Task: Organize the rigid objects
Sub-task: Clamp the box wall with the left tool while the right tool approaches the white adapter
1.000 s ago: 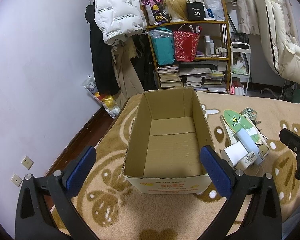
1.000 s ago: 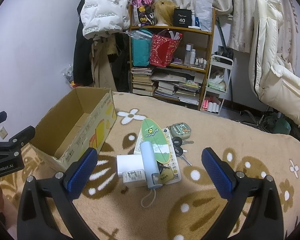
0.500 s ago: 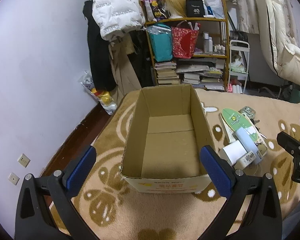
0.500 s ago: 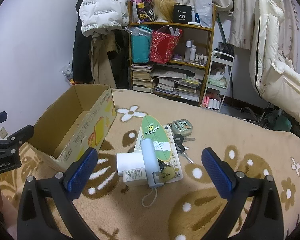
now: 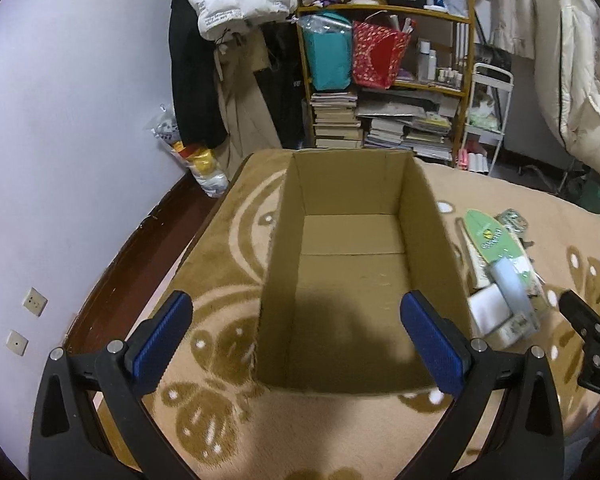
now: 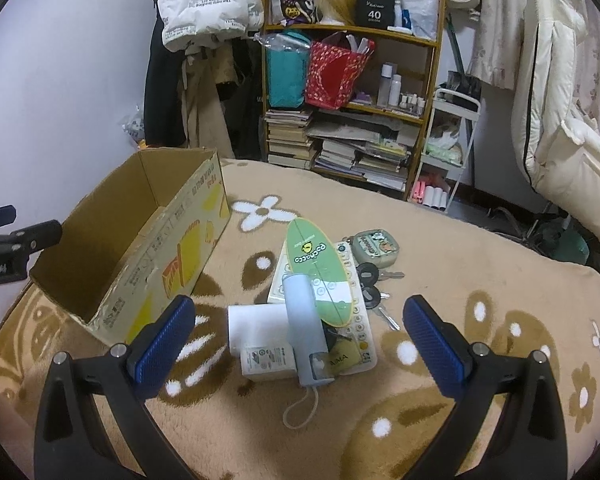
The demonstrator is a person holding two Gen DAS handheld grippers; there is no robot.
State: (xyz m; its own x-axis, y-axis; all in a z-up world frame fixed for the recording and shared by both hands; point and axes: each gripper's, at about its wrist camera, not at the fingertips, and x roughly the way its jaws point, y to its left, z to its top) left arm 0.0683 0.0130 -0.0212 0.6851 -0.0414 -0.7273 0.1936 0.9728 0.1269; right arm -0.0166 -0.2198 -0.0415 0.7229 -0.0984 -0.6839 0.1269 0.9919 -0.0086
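The left claw (image 5: 296,328) hangs released over the near end of the open cardboard box (image 5: 352,280) — nothing between its blue pads. The right claw (image 6: 298,330) is spread wide too, poised above the pile on the flowered blanket (image 6: 480,264): a pale blue cylinder (image 6: 304,328) lying across a white box (image 6: 256,324), a green oval board (image 6: 320,268) and keys (image 6: 374,284) just right of the carton.
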